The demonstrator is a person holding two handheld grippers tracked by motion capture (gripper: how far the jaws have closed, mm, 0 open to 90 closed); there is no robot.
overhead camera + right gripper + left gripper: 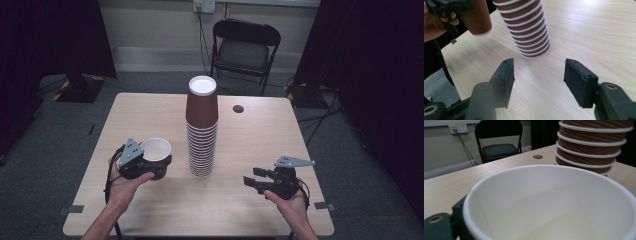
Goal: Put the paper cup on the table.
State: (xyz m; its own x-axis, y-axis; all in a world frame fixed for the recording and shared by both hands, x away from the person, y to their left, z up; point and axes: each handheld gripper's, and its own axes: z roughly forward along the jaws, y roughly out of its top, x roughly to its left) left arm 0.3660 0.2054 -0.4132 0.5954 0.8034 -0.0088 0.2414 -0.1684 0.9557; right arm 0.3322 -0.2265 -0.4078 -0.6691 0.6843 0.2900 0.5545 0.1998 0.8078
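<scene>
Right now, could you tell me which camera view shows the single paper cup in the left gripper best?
The high view: the single cup shows whole, mouth up, held in the left gripper beside the cup stack. The left gripper view gives its white inside and rim close up; the right gripper view shows its brown lower wall.

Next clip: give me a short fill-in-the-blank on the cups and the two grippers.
1. The left gripper holds a single paper cup with its mouth facing ____.
2. The tall stack of cups stands ____ down on the table.
3. The right gripper has its jaws ____, with nothing between them.

Missing words: up; mouth; open
</scene>
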